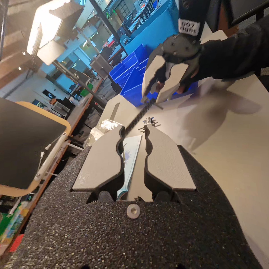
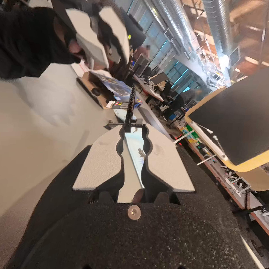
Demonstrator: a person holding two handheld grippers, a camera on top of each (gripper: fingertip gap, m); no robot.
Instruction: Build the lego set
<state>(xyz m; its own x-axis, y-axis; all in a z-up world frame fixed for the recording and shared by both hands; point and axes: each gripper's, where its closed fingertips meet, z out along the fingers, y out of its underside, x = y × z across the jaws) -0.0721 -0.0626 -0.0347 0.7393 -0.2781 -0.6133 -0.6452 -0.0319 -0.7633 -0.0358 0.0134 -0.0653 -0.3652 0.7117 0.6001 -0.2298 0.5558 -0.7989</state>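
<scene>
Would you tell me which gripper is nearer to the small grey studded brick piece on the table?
Left. The left gripper has one fingertip beside the grey brick piece; the right gripper is farther off by the blue bins, at the far end of the black beam.

Each claw has two pale grey, wavy-edged fingers [image 1: 101, 158] lined in black, set in a speckled black foam-textured body with a silver screw [image 1: 133, 210] at its centre. A white label [image 1: 188, 27] sits above the right claw [image 1: 151, 100], held by a black sleeve [image 1: 232, 58].
</scene>
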